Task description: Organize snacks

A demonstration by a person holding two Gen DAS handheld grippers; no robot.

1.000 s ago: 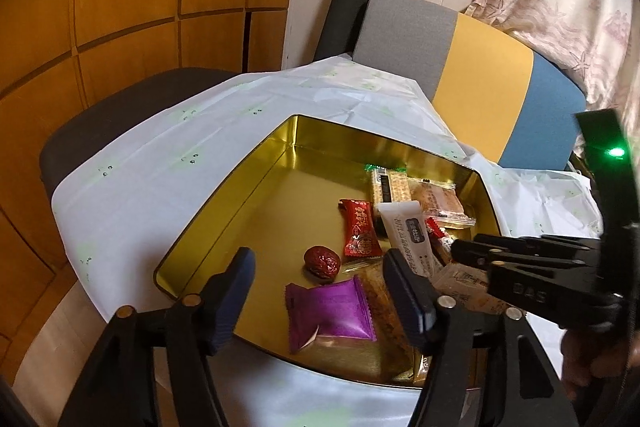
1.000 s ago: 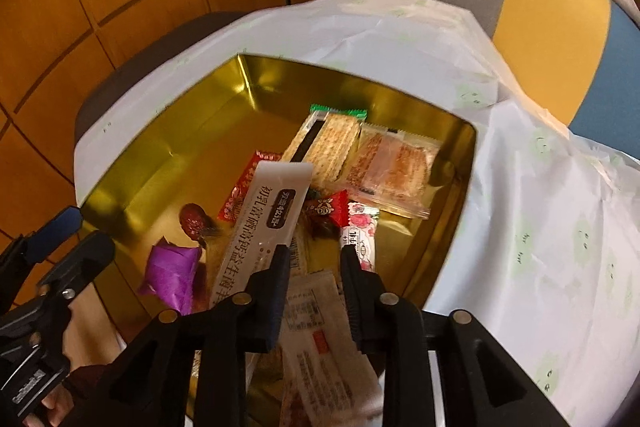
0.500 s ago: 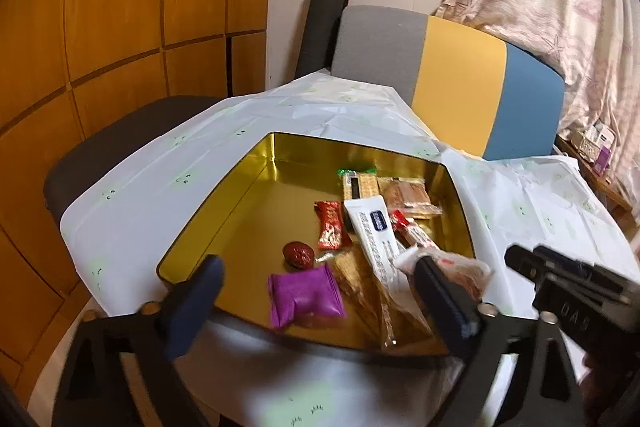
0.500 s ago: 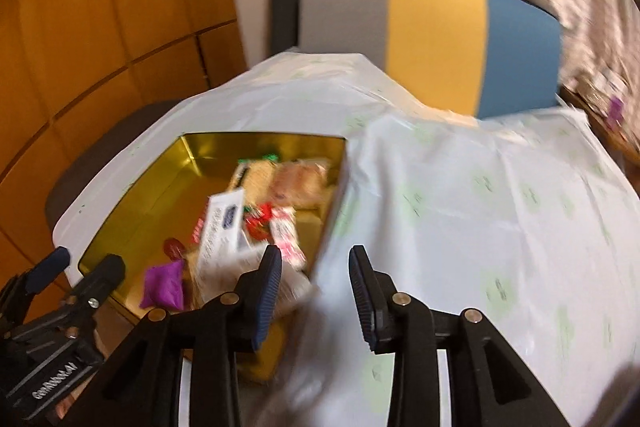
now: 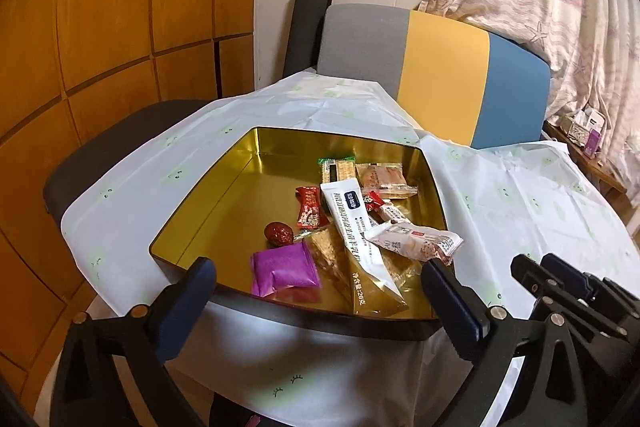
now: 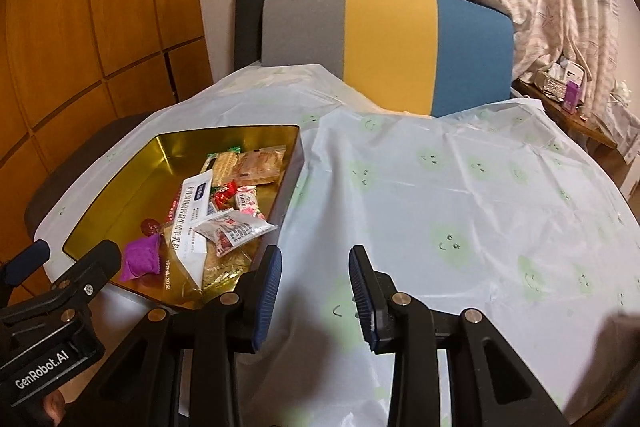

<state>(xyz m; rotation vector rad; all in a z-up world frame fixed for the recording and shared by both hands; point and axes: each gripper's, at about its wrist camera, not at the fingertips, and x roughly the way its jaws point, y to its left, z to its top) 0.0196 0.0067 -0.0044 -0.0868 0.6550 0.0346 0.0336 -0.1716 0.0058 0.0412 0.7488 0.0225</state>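
Observation:
A gold tin tray (image 5: 224, 187) (image 6: 120, 179) on the table holds several snacks: a purple packet (image 5: 284, 269) (image 6: 142, 259), a red date (image 5: 278, 234), a long white sachet (image 5: 352, 223) (image 6: 192, 211), a white-and-red packet (image 5: 416, 241) (image 6: 236, 229) lying on the pile, red candies and cracker packs (image 5: 376, 177). My left gripper (image 5: 320, 303) is open and empty, held over the tray's near rim. My right gripper (image 6: 314, 287) is open and empty over bare tablecloth to the right of the tray.
A white tablecloth (image 6: 460, 195) with green smiley faces covers the round table. A grey, yellow and blue chair back (image 6: 384, 47) stands behind it. A dark chair (image 5: 120, 135) is at the left, by wood panelling. A side shelf with small items (image 6: 568, 91) is at the right.
My right gripper let go of the white-and-red packet, which now lies in the tray, and pulled back to the right. Both grippers have drawn back from the tray.

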